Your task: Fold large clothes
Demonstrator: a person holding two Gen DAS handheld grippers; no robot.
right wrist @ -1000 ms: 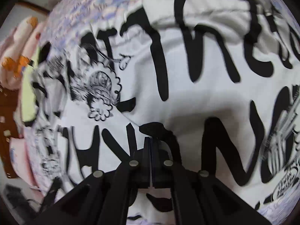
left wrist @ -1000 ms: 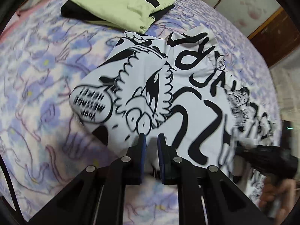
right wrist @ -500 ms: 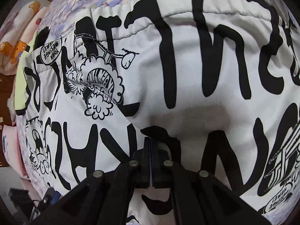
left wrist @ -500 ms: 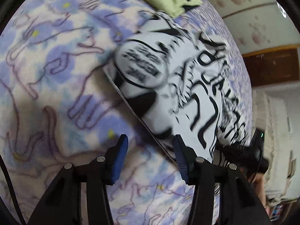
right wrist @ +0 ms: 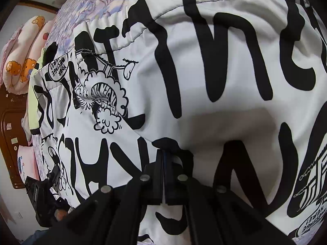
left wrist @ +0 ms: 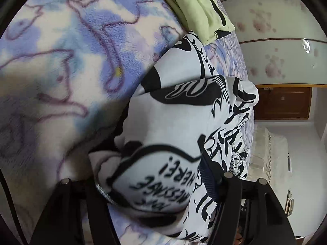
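1. The left hand-held gripper [left wrist: 149,175] has its jaws spread wide, with a bunched corner of the black-and-white printed garment [left wrist: 184,110] lying between them.
2. The right hand-held gripper [right wrist: 164,159] has its jaws pressed together, tips against the garment [right wrist: 204,65]; whether cloth is pinched cannot be told.
3. The garment lies spread on the bed's purple floral blanket [left wrist: 61,61].
4. A folded light-green garment [left wrist: 200,6] lies just beyond it on the bed.

smooth matt cloth shirt [right wrist: 224,94], fuzzy fleece blanket [left wrist: 61,81]
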